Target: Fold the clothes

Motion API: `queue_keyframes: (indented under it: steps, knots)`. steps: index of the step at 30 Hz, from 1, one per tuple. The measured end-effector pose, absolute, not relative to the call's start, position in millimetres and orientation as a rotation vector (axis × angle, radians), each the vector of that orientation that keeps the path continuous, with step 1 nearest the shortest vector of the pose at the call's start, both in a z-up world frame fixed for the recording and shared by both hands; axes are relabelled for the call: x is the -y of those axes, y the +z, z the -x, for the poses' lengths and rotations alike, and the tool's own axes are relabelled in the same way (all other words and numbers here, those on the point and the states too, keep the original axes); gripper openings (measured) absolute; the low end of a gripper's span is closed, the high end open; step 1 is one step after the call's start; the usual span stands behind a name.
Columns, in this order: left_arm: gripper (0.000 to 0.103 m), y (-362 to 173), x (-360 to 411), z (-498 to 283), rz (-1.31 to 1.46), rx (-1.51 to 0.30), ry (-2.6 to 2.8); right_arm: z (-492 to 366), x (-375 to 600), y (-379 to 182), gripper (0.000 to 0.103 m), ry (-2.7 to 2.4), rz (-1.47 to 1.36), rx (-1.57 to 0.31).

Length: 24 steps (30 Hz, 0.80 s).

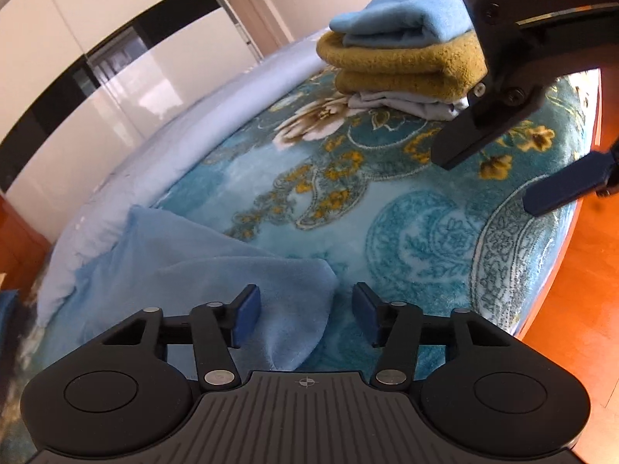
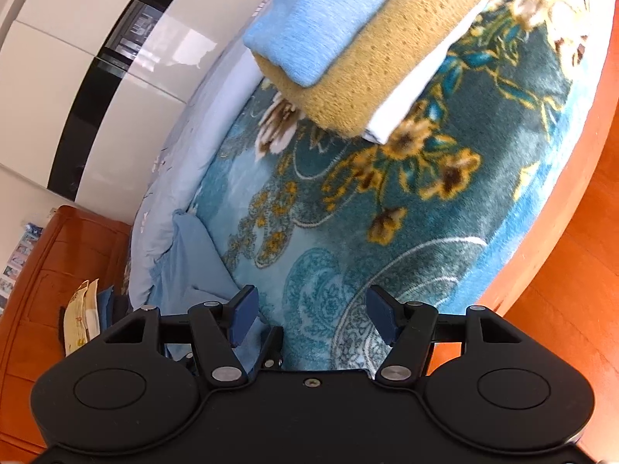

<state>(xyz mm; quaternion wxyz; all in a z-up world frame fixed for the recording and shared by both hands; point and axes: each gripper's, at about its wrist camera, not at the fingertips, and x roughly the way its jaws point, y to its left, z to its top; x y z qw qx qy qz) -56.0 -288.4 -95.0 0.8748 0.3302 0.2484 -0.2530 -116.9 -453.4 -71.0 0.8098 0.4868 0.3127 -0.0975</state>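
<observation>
On the bed, a plush teal blanket [image 1: 387, 208] with gold flowers and pale paisley rings is spread flat, and two pairs of black tongs hang over its near end. At the far end sits a neat stack: a folded sky-blue garment [image 1: 402, 15] on top, a thick mustard knit [image 1: 402, 65] under it, and a folded white piece [image 1: 402, 106] at the bottom, resting on the blanket. The task's loose piece, a light blue cloth [image 1: 216, 266], lies rumpled at the near left of the blanket, beside a pale quilt [image 1: 185, 143] bunched along the bed's far side. The left gripper [image 1: 305, 319] hovers right over that cloth's near corner with its jaws parted; the fabric shows between and below the blue pads [image 1: 245, 319], but they do not press on it. The right gripper [image 2: 309, 319] stands wider apart, with only patterned blanket in its gap, holding nothing; in the left view it hangs above the blanket in front of the stack. Glossy white wardrobe doors [image 2: 77, 77] with a black band stand behind the bed, a wooden cabinet [image 2: 42, 270] sits beside it, and orange wood floor [image 1: 592, 270] runs along the near edge
</observation>
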Motion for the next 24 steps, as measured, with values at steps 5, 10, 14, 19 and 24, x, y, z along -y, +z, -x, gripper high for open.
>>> queue_keyframes:
  steps: [5,10,14,19,24]
  knots:
    - [0.014,-91.8,279.9,48.5,-0.588,-0.553,-0.54,117.3,452.1,-72.0,0.063,-0.208,-1.043,-0.675]
    - [0.007,-72.1,250.5,28.5,-0.331,-0.656,-0.556,116.3,452.6,-70.6,0.063,-0.21,-1.042,-0.665]
    - [0.007,-54.8,217.5,14.9,-0.096,-0.711,-0.597,106.9,452.3,-62.7,0.063,-0.176,-1.017,-0.635]
    - [0.007,-33.4,187.3,9.6,0.046,-0.676,-0.656,57.9,445.7,-36.1,0.063,-0.04,-0.906,-0.603]
    - [0.007,-26.5,165.4,4.3,0.083,-0.64,-0.714,-35.4,425.9,-6.6,0.065,0.157,-0.719,-0.619]
